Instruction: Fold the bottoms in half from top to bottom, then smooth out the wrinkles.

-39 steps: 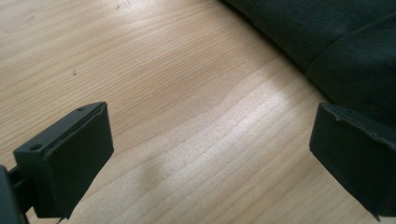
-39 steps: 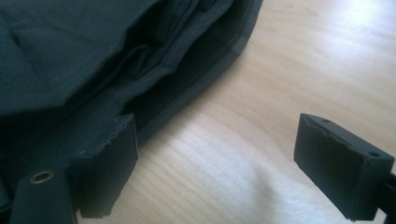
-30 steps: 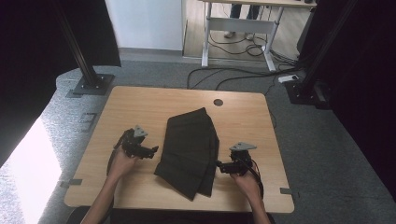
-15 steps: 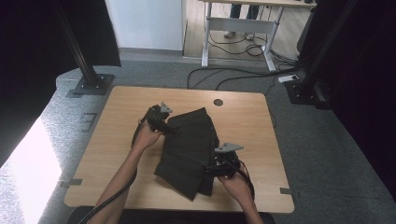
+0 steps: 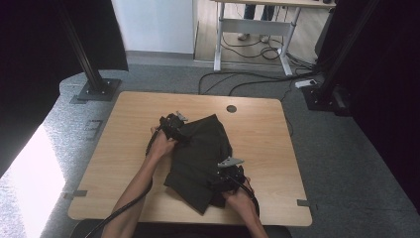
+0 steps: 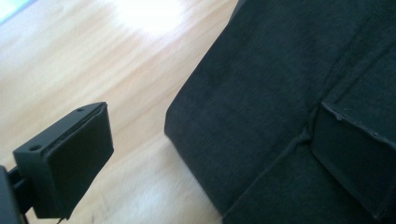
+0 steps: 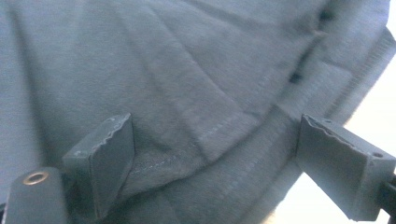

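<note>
Black folded garment [image 5: 200, 158], long axis near-to-far on wooden table [image 5: 257, 129], both grippers [image 5: 174, 130] [image 5: 221, 182] spread.

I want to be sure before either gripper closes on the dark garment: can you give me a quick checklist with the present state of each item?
1. Left gripper open: ok, its jaws stand wide apart.
2. Left gripper lined up on the garment: ok, one jaw is over the cloth, the other over bare table, with the edge between.
3. Right gripper open: ok, jaws spread.
4. Cloth between the right jaws: ok, a stitched hem fold lies there.
5. Garment fully on the table: ok in the high view.
6. How many layers each grip would take: cannot tell.
</note>
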The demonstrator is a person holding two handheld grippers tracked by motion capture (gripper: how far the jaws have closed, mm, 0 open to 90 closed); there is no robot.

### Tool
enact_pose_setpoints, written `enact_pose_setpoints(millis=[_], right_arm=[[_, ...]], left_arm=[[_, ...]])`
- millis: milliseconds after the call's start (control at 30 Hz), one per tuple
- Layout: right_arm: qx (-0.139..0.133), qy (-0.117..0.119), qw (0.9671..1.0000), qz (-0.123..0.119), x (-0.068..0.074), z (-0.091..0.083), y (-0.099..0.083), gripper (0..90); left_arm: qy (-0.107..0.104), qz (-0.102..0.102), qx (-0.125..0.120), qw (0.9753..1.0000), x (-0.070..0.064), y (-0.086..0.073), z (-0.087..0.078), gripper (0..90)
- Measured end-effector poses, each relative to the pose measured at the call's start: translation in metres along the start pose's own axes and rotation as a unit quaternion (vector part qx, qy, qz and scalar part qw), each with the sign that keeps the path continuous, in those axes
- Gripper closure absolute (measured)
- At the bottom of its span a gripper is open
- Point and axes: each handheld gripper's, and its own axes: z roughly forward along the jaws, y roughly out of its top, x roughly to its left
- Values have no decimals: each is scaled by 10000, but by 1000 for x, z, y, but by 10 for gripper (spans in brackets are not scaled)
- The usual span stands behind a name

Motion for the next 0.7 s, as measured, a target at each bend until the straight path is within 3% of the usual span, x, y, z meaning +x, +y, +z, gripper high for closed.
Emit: enact_pose_setpoints(millis=[133, 333, 433, 567, 700], right_arm=[[50, -160, 9999, 39, -12, 3, -1, 132], [129, -323, 9994, 33, -31, 6, 3, 132], [153, -430, 9989, 50, -45, 9, 7, 133], [146, -511, 9984, 192, -66, 14, 12, 133], [159, -405, 9988, 243, -78, 16, 19, 145]], left_arm=[[50, -63, 87, 9999, 4, -7, -4, 0], [314, -51, 137, 9994, 2, -21, -17, 4], [350, -96, 176, 9992, 0, -31, -28, 28], [279, -37, 248, 9993, -5, -44, -43, 48], [125, 24, 153, 9998, 1, -38, -56, 10]])
